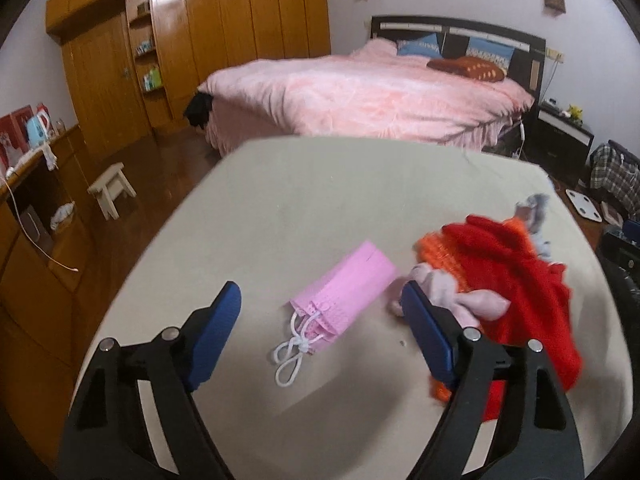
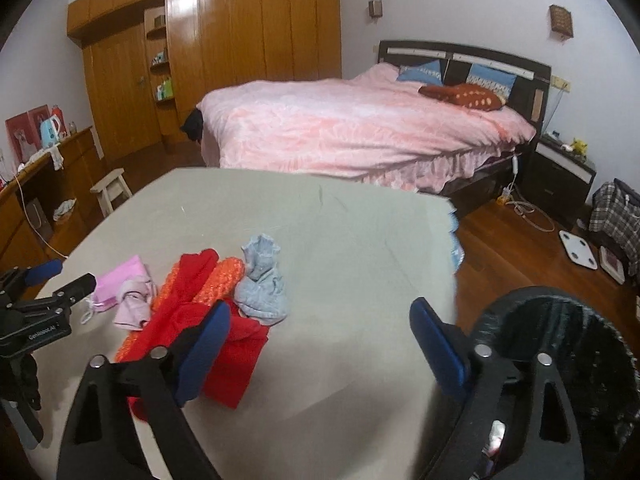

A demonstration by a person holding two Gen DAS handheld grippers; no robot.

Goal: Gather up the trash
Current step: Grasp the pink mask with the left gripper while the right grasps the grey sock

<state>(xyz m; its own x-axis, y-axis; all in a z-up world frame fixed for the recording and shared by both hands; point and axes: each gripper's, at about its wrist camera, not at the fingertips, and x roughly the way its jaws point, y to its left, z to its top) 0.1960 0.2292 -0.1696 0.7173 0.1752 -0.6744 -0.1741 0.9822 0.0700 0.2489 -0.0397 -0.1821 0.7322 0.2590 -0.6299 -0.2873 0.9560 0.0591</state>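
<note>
A pink face mask [image 1: 344,292] with white ear loops lies flat on the beige table [image 1: 320,200]. My left gripper [image 1: 320,296] is open, and the mask lies between and just beyond its blue fingers, untouched. To the mask's right is a heap of red and orange knitwear [image 1: 508,280] with a pale pink cloth [image 1: 452,292] against it. In the right wrist view my right gripper [image 2: 320,312] hangs open over bare table, just right of the red knitwear [image 2: 188,304] and some grey-blue booties [image 2: 262,288]. A black bin [image 2: 560,340] sits at lower right.
The table edge [image 2: 452,240] drops to wooden floor on the right. Beyond the table stands a pink-covered bed [image 2: 360,128], with a small white stool [image 2: 112,190] to the left, a wooden wardrobe [image 2: 240,40] behind and a white scale [image 2: 576,250] on the floor.
</note>
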